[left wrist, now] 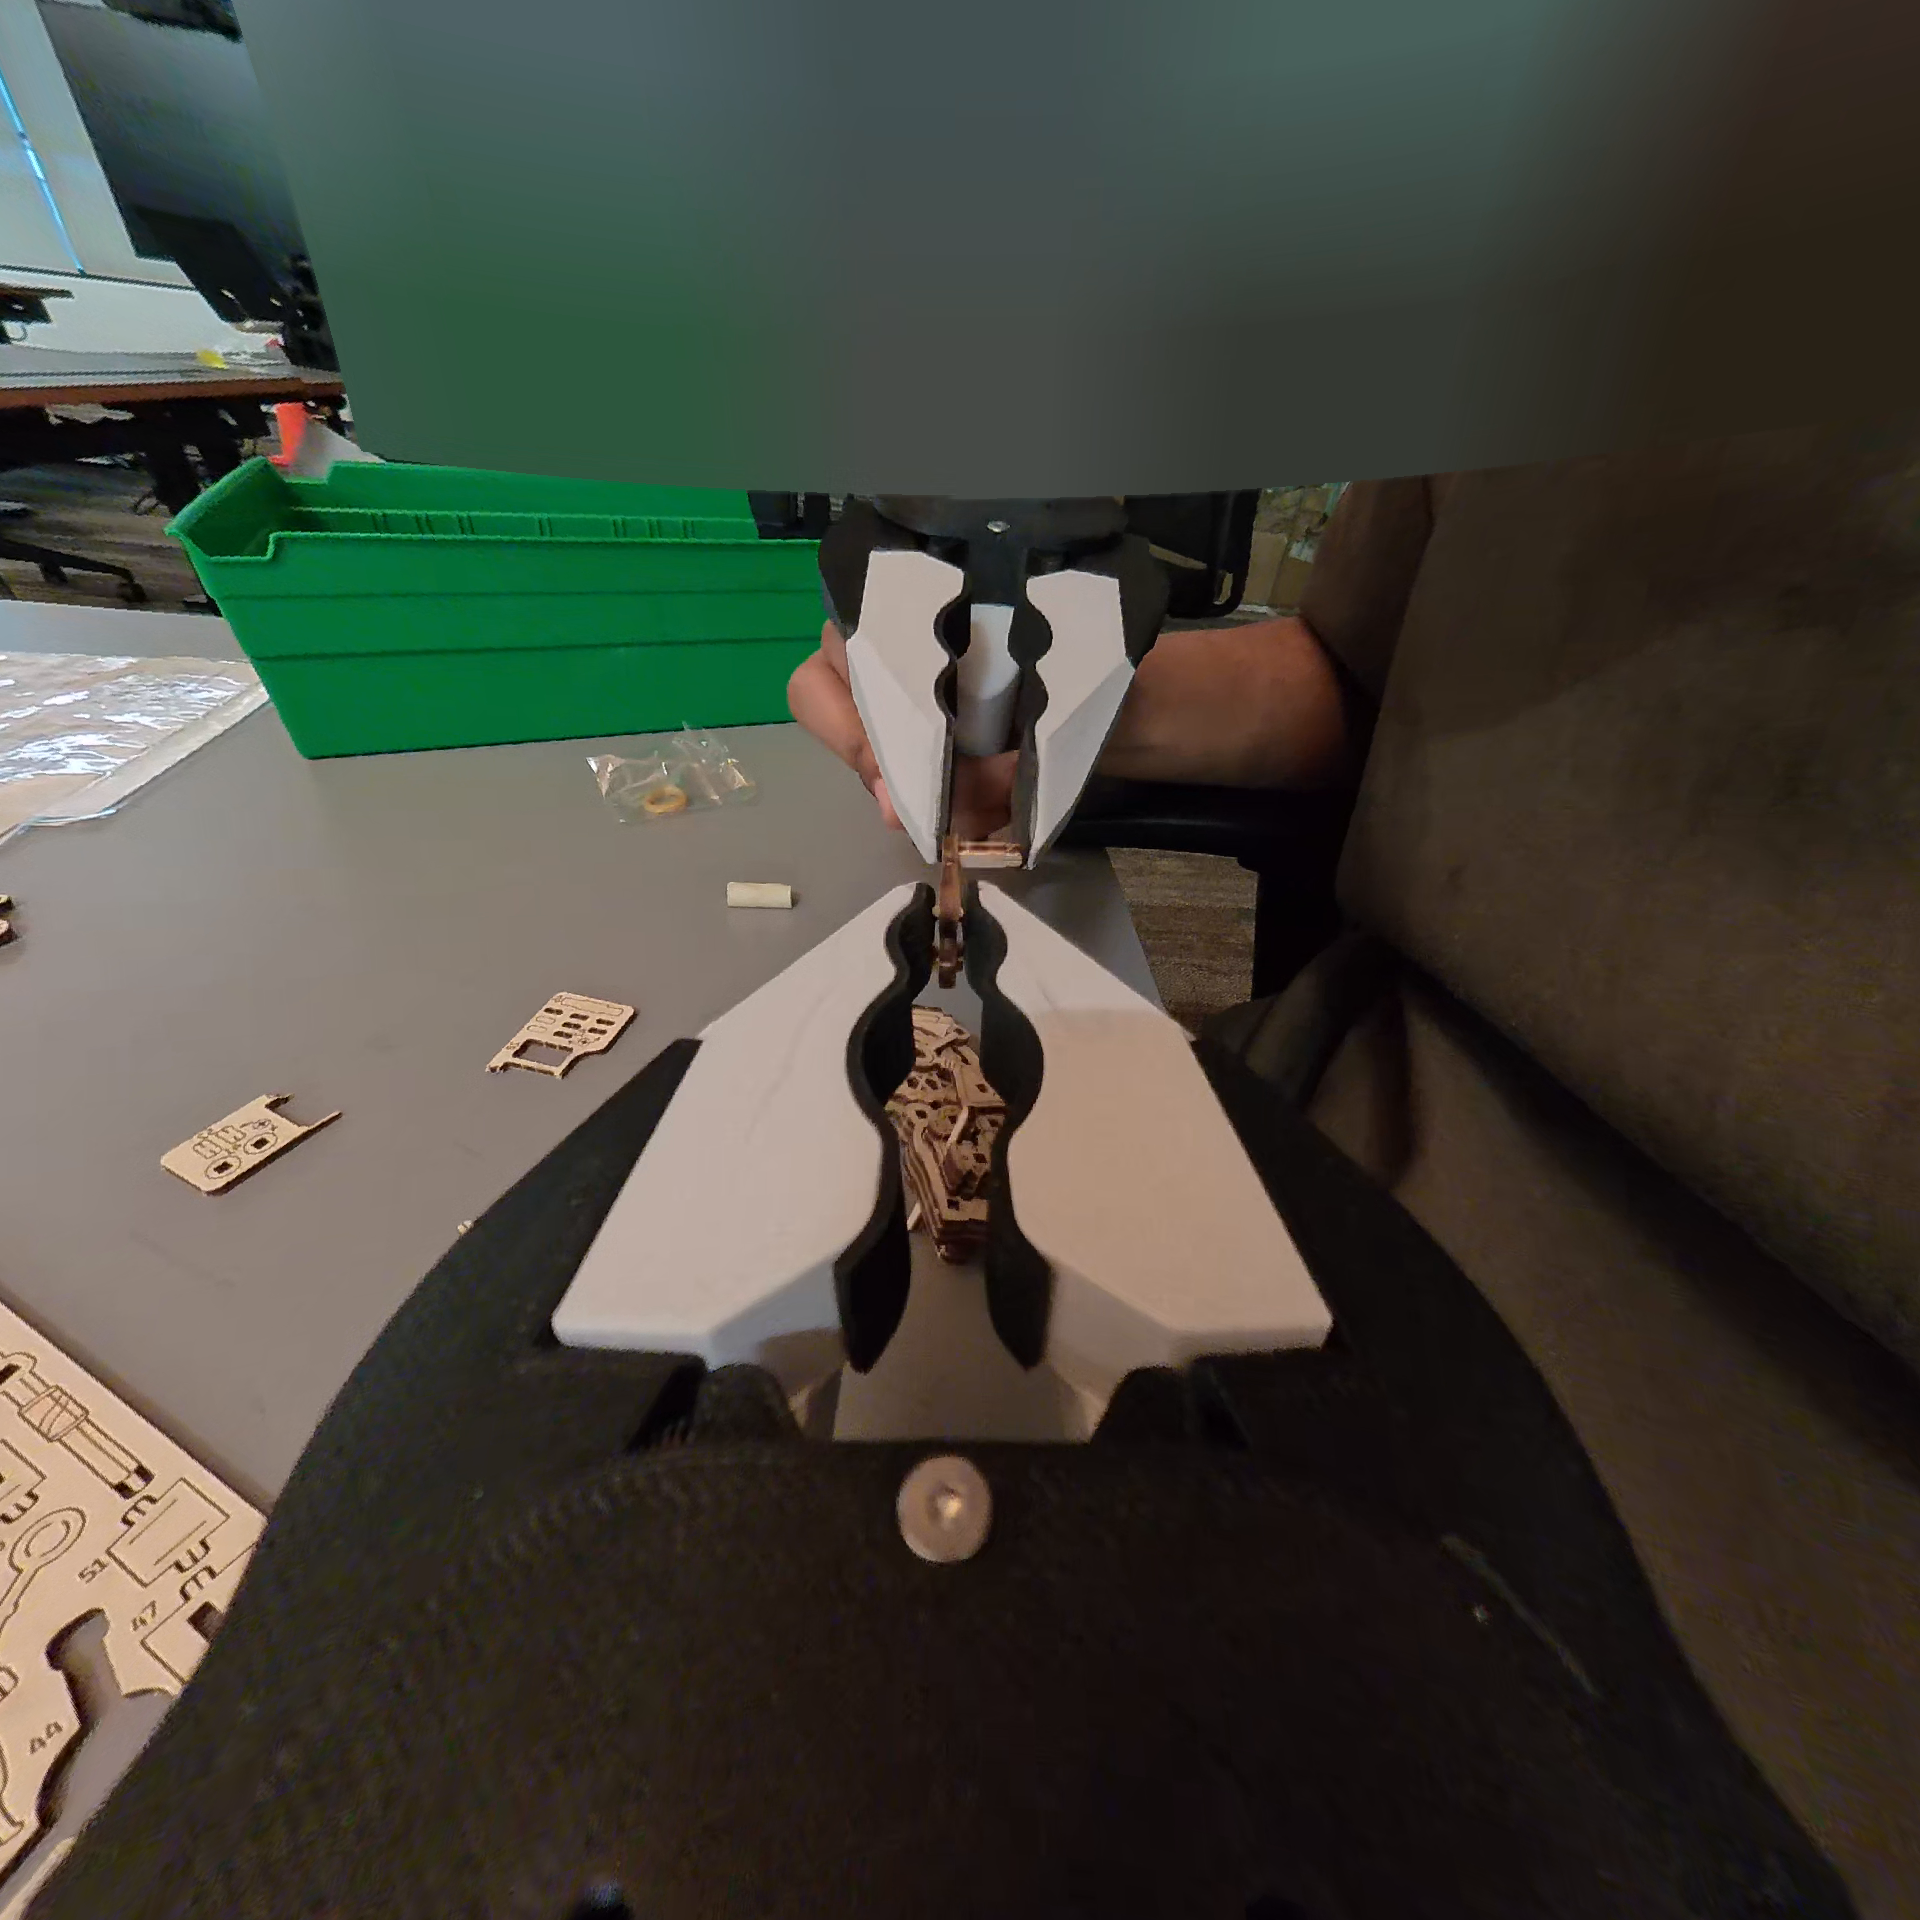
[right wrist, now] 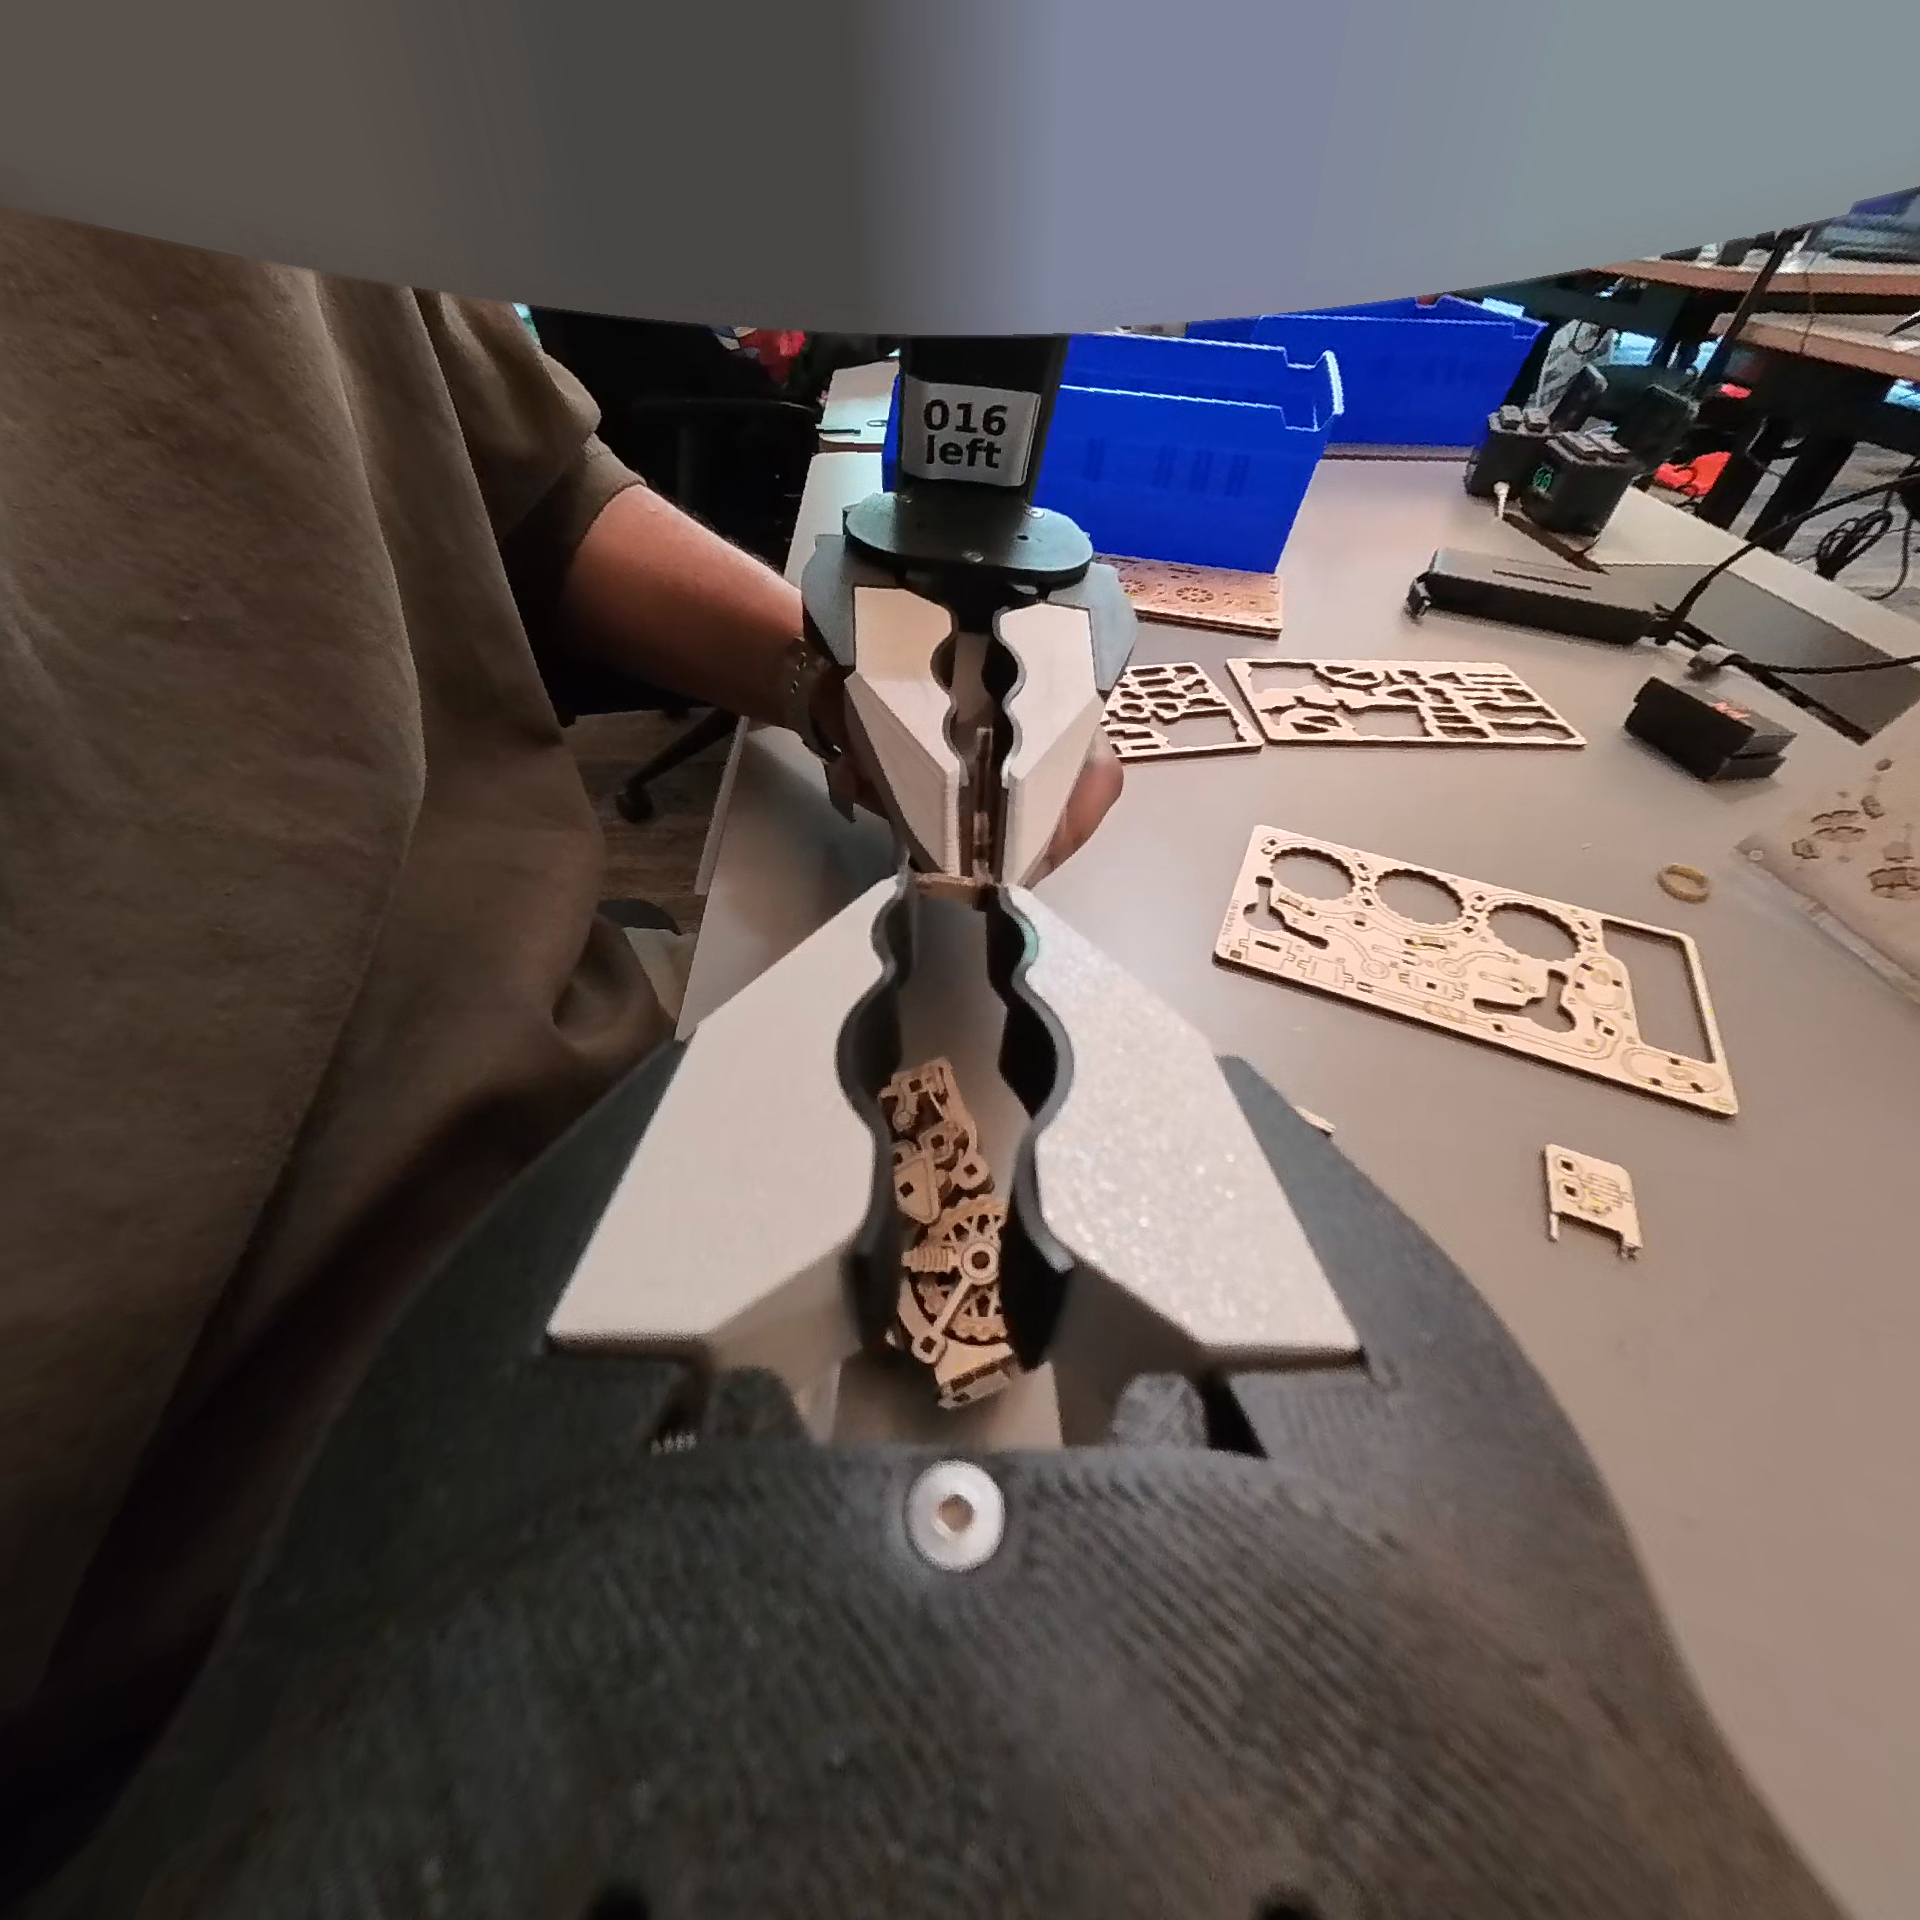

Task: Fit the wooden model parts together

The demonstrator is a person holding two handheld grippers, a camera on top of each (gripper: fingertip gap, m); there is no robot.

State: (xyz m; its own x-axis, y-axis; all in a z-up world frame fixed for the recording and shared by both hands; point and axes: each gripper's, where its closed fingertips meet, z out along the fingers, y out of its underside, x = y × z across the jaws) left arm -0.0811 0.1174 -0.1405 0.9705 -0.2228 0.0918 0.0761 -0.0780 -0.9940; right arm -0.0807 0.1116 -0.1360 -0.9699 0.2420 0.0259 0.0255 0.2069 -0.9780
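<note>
My left gripper [left wrist: 948,900] is shut on a thin flat wooden part [left wrist: 948,940], held edge-on above the grey table [left wrist: 364,935]. My right gripper [left wrist: 982,860] faces it tip to tip and is shut on a small wooden piece [left wrist: 987,853] that touches the top of the flat part. In the right wrist view my right gripper [right wrist: 948,889] pinches that small piece [right wrist: 951,884], and the left gripper [right wrist: 977,857] holds the flat part [right wrist: 980,800] above it. A partly built wooden gear model [right wrist: 945,1236] lies on the table below both grippers and also shows in the left wrist view [left wrist: 951,1132].
A green bin [left wrist: 520,623] and blue bins [right wrist: 1195,457] stand at the back. Punched wooden sheets [right wrist: 1475,966], loose wooden plates [left wrist: 561,1034], a plastic bag [left wrist: 675,779] and a white peg [left wrist: 761,896] lie on the table. The person's torso [left wrist: 1610,935] is close beside the grippers.
</note>
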